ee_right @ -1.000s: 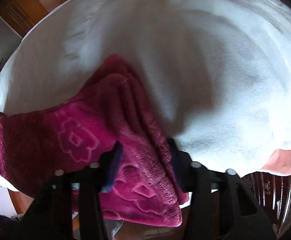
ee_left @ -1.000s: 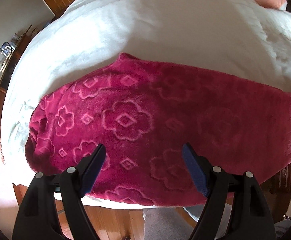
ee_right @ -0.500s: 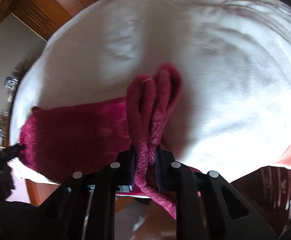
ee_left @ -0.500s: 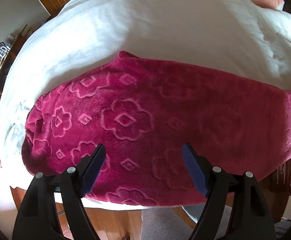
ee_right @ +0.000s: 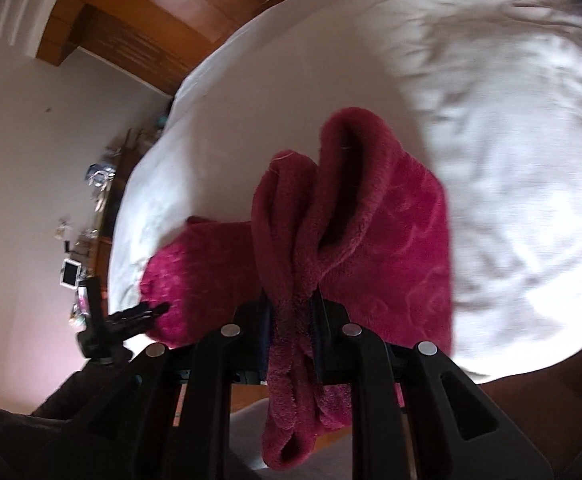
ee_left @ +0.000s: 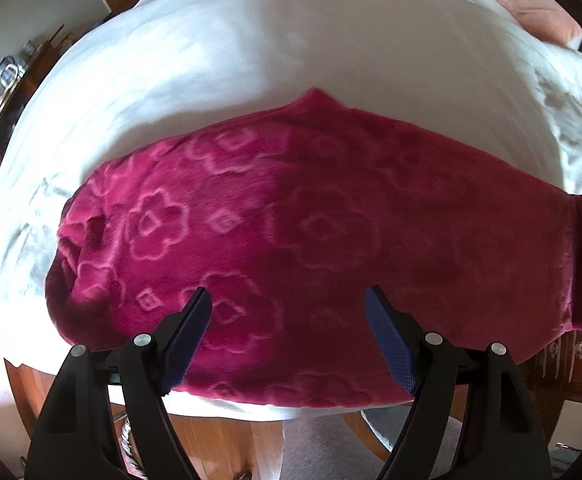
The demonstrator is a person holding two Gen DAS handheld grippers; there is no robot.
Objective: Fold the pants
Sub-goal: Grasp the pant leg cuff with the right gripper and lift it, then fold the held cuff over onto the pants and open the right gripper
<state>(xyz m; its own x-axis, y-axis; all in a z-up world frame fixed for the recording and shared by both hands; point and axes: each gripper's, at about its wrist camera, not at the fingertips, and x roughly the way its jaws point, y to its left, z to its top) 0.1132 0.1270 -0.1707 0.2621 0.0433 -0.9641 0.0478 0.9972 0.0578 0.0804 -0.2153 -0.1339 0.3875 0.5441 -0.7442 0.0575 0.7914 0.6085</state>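
Left wrist view: the left claw point(ee_left: 287, 340) hangs above the pants point(ee_left: 311, 240), jaws wide apart and holding nothing. The pants, a pink fleece pair with a raised flower pattern, lie lengthwise along the near edge of the bed point(ee_left: 291, 48); the waist end bunches at the left, and the right end rises out of frame. A pink pillow point(ee_left: 531, 4) sits at the far corner.

Right wrist view: the right claw point(ee_right: 291, 316), its jaws having just been closing, is clamped on a gathered bunch of the pants point(ee_right: 371, 220), lifting several layers clear of the bed point(ee_right: 491, 140). A loose tail of fleece droops below the jaws.

Risk, as judged: the thick, plush bundle may creep out of the narrow grip, or one layer may slip free, leaving the fold uneven. With the other end unpinned, the whole garment may drag off the bed edge rather than fold over
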